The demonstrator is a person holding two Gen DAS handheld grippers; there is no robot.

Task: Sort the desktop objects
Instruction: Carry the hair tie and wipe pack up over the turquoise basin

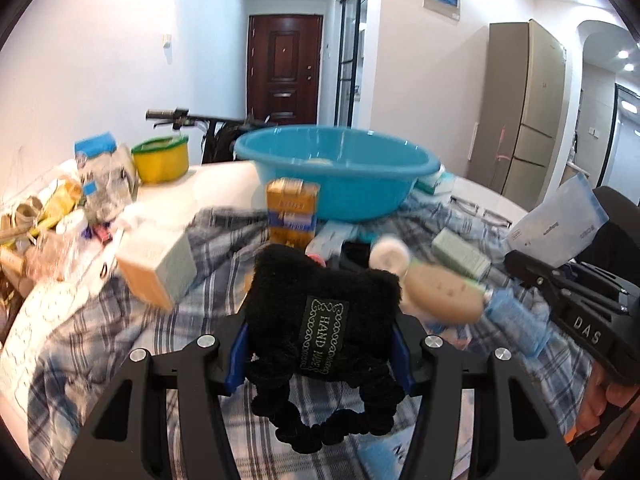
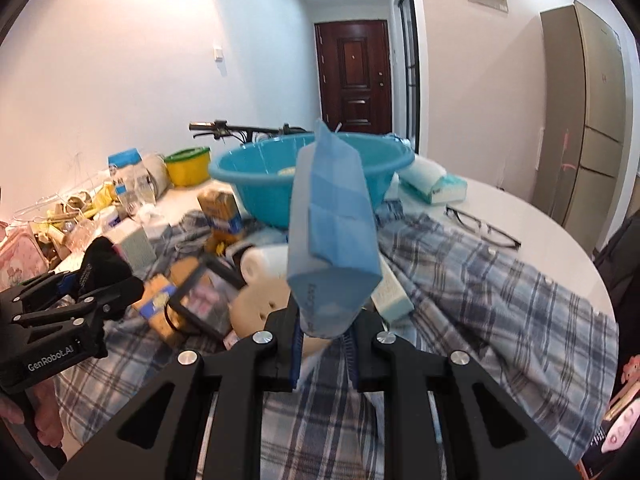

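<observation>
Black fuzzy scrunchie (image 1: 320,312), labelled "HAND MADE", sits clamped between the left gripper (image 1: 320,344) fingers; the right gripper (image 2: 324,344) pinches a blue packet (image 2: 332,232). Beyond both fingertips, boxes crowd the plaid cloth (image 2: 480,300) before a blue basin (image 1: 336,168).

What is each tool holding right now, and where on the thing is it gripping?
The left tool grips the black fuzzy item with the "HAND MADE" label by its lower sides. The right tool pinches the blue-and-white pouch at its bottom end.
</observation>
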